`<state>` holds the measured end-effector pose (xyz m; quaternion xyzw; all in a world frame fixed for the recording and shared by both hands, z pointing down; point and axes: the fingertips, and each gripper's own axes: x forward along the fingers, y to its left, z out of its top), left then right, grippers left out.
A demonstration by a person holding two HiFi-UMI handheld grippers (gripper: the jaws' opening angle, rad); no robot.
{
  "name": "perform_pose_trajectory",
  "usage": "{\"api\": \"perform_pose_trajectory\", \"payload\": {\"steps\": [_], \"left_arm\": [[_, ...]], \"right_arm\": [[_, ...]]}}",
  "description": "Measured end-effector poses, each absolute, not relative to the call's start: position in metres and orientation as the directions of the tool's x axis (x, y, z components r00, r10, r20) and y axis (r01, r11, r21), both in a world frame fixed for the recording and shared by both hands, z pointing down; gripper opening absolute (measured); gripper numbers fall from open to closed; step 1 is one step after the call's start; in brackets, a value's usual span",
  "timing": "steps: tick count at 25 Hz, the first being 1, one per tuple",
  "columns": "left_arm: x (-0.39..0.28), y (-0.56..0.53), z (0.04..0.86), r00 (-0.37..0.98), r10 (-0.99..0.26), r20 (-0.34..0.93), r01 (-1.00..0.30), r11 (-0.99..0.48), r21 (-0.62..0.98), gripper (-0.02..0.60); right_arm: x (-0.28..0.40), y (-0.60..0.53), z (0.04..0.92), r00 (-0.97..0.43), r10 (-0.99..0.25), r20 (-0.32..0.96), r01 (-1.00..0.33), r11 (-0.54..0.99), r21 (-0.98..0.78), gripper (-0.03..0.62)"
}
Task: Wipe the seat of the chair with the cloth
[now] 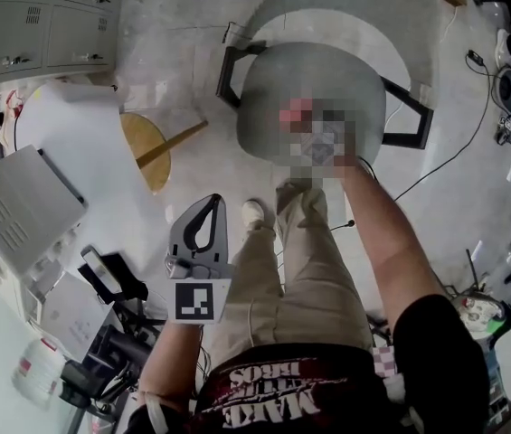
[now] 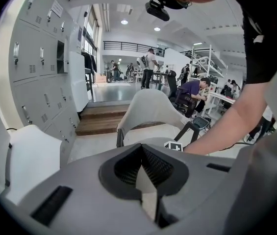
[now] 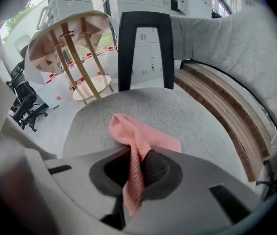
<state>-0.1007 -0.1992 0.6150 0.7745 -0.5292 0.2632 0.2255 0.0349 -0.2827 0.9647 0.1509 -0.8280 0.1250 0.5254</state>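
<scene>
My right tool (image 3: 134,168): pinching pink cloth (image 3: 140,133). Cloth lies on grey chair seat (image 3: 192,114), near edge. My left tool (image 2: 142,170): pressed together, nothing between, held left, well apart from chair.

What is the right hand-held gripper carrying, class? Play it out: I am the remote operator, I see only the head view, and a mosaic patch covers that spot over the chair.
Observer: In the right gripper view, the right hand-held gripper has its jaws clamped on a pink cloth, which runs down between them.

Operator: Is that cloth on the chair yet, or held above it?

Observer: Its free end is folded forward and lies on the grey seat, near the edge closest to the gripper. The rest of the seat ahead of it is bare.
</scene>
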Motion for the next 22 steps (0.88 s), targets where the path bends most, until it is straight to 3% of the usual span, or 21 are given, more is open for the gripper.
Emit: {"api": "perform_pose_trajectory", "payload": {"steps": [15,18,22], "left_arm": [[-0.087,-0.192,0.598,0.341,-0.699,0.629,-0.916,-0.397,0.056,0.005],[-0.089,-0.188,0.59,0.333,-0.719,0.61,-0.923,-0.382,0.054,0.006],[-0.086,-0.177,0.586,0.336,-0.71,0.619,-0.919,-0.392,0.049,0.006]], "right_arm": [[0.192,-0.269,0.969,-0.205,-0.091,0.975,-0.635,0.77,-0.062,0.031],[0.178,-0.271,0.958,-0.211,-0.121,0.97,-0.678,0.733,-0.056,0.031],[0.095,-0.256,0.936,-0.402,-0.122,0.907,-0.646,0.74,-0.186,0.031]]}}
